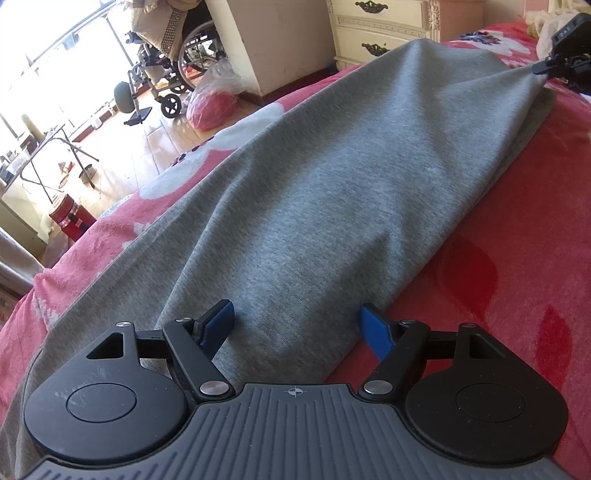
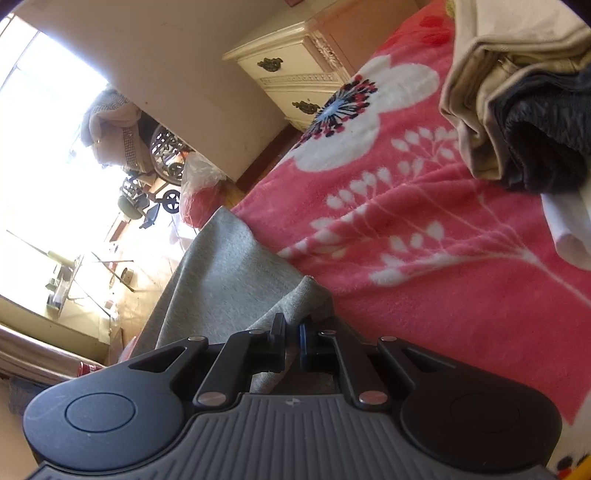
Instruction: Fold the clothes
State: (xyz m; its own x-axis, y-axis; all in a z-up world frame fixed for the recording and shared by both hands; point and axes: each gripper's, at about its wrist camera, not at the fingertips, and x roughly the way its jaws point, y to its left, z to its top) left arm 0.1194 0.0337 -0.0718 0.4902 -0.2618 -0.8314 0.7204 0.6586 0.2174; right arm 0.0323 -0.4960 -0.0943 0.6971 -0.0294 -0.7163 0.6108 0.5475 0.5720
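Note:
A grey knit garment (image 1: 325,177) lies stretched along the red flowered blanket (image 1: 517,240). My left gripper (image 1: 297,326) is open, its blue-padded fingers (image 1: 375,328) straddling the near end of the cloth. At the far end, the right gripper (image 1: 543,68) pinches a corner of the garment and pulls it taut. In the right wrist view, my right gripper (image 2: 293,332) is shut on a bunched fold of the grey garment (image 2: 225,273), which hangs down to the left over the bed's edge.
A cream dresser (image 1: 380,29) stands beyond the bed, with a wheelchair (image 1: 166,70) and a red bag (image 1: 212,105) on the wooden floor. Folded beige and dark clothes (image 2: 517,92) lie piled on the blanket (image 2: 424,221) to the right.

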